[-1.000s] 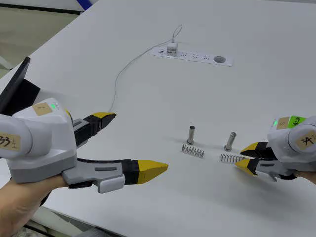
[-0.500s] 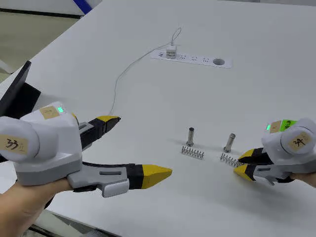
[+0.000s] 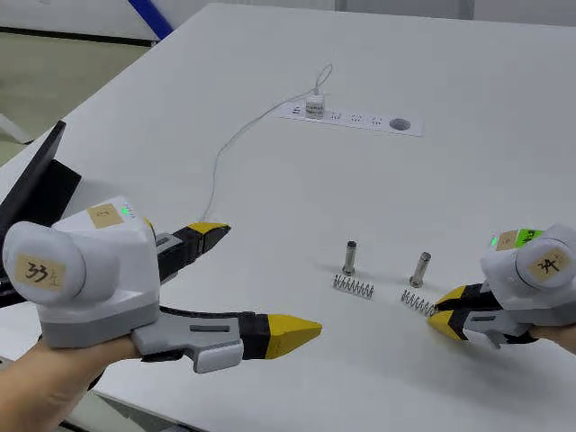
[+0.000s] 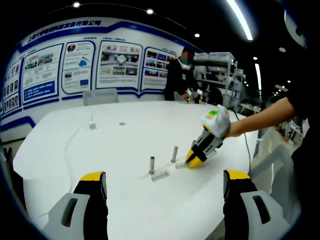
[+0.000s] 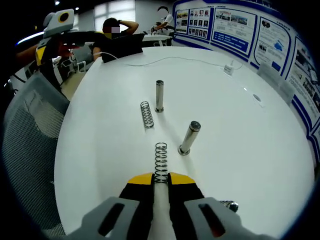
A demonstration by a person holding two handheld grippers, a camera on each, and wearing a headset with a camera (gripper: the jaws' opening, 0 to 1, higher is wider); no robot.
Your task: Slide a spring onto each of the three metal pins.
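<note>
Two metal pins stand upright on the white table (image 3: 270, 162): one pin (image 3: 349, 256) (image 5: 159, 96) (image 4: 152, 164) and a second pin (image 3: 419, 268) (image 5: 189, 137) (image 4: 174, 153). A loose spring (image 3: 353, 287) (image 5: 146, 114) (image 4: 160, 175) lies in front of the first pin. My right gripper (image 3: 438, 310) (image 5: 160, 179) (image 4: 192, 161) is shut on the end of another spring (image 3: 417, 303) (image 5: 160, 160), which sticks out beside the second pin. My left gripper (image 3: 261, 279) (image 4: 164, 182) hovers wide open at the near left, holding nothing.
A white power strip (image 3: 360, 118) with a plugged-in charger (image 3: 313, 106) and its cable lies at the back. A dark slanted object (image 3: 31, 184) sits at the left edge. A mesh chair (image 5: 30, 135) stands beside the table. People sit in the background.
The right gripper's jaws have drawn together on the spring's end, and the spring has swung slightly. The left gripper stays open; the head camera has shifted.
</note>
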